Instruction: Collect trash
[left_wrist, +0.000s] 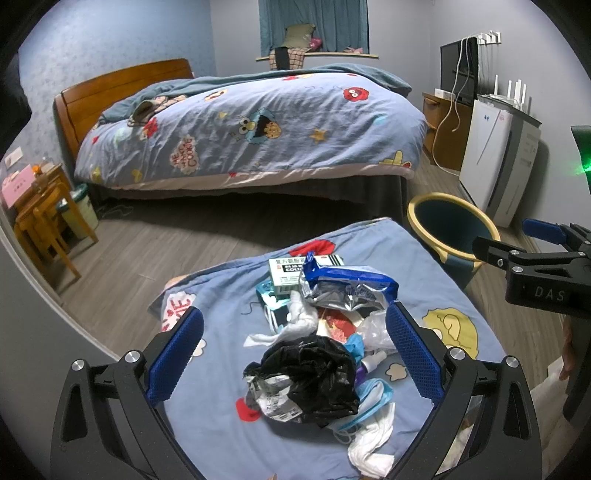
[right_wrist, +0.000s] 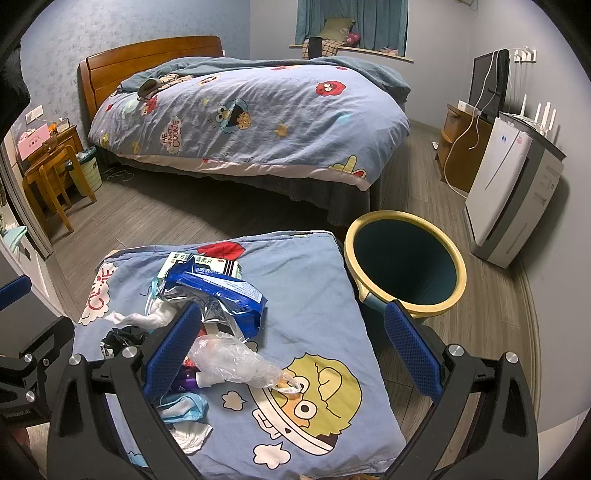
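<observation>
The left gripper (left_wrist: 293, 354) hangs over a black bag (left_wrist: 310, 376), jaws wide open and empty. The right gripper (right_wrist: 291, 350) is open and empty too. The trash sits piled near the left edge of a cartoon cloth (right_wrist: 314, 295). It looks light, soft and crinkly; pinch a bunched fold. Farther off, the bin (right_wrist: 406, 258) waits by the cloth's far right corner, then the bed (right_wrist: 258, 122).

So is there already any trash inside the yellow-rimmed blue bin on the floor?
No, the yellow-rimmed blue bin shows only its bare dark inside in the right wrist view.
</observation>
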